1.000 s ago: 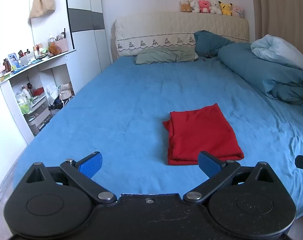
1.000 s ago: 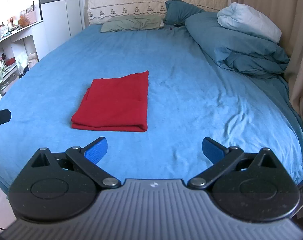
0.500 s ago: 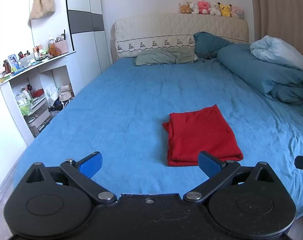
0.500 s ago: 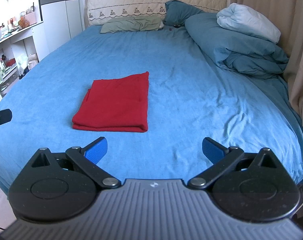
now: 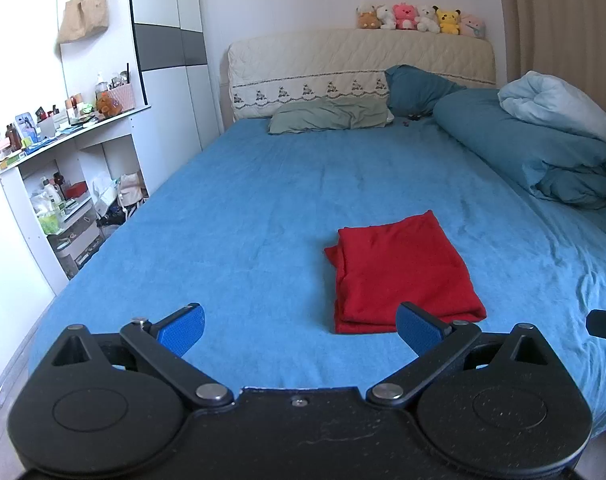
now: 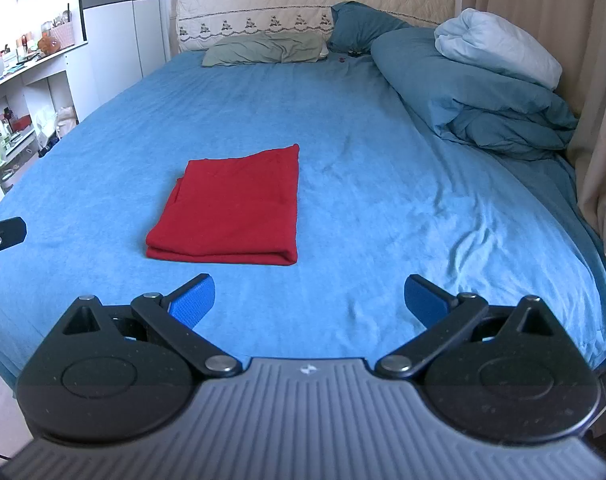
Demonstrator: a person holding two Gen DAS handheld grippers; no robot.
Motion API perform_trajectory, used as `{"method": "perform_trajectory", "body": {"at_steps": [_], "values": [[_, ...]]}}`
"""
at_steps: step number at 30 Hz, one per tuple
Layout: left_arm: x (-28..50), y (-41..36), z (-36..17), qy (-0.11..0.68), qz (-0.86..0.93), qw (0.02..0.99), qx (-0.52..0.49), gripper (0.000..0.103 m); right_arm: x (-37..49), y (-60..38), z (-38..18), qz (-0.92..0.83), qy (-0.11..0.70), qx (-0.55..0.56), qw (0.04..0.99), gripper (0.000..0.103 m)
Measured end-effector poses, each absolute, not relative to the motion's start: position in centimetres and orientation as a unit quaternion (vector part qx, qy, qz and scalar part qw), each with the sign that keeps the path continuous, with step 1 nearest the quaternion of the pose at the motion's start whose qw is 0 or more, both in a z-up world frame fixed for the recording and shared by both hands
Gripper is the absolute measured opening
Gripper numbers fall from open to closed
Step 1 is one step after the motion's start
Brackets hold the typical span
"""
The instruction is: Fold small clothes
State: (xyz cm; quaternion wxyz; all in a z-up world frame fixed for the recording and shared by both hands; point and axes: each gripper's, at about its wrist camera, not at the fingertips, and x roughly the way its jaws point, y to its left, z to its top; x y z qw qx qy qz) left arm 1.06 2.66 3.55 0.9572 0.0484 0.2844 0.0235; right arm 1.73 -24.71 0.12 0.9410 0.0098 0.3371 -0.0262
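Both grippers spread wide and empty, above the near edge of the bed.

Left gripper: blue pads far apart, nothing between them, right pad overlapping the near right corner of the folded red garment in view, contact not determinable. Right gripper: equally wide, clear of the cloth, which lies ahead and to the left. Folded into a neat rectangle, flat on the blue bedsheet, stacked fold edges facing the grippers. Farther out: bunched blue duvet along the right side, green pillow against the headboard, plush toys lined on top, cluttered white shelf left.
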Motion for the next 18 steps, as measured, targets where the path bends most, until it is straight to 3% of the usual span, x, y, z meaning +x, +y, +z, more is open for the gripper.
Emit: {"method": "perform_trajectory", "body": {"at_steps": [18], "values": [[0.96,2.73,3.59,0.282,0.024,0.958,0.048,0.103,1.70,-24.60,0.28,-0.025,0.336,0.009,0.941,0.103]]}}
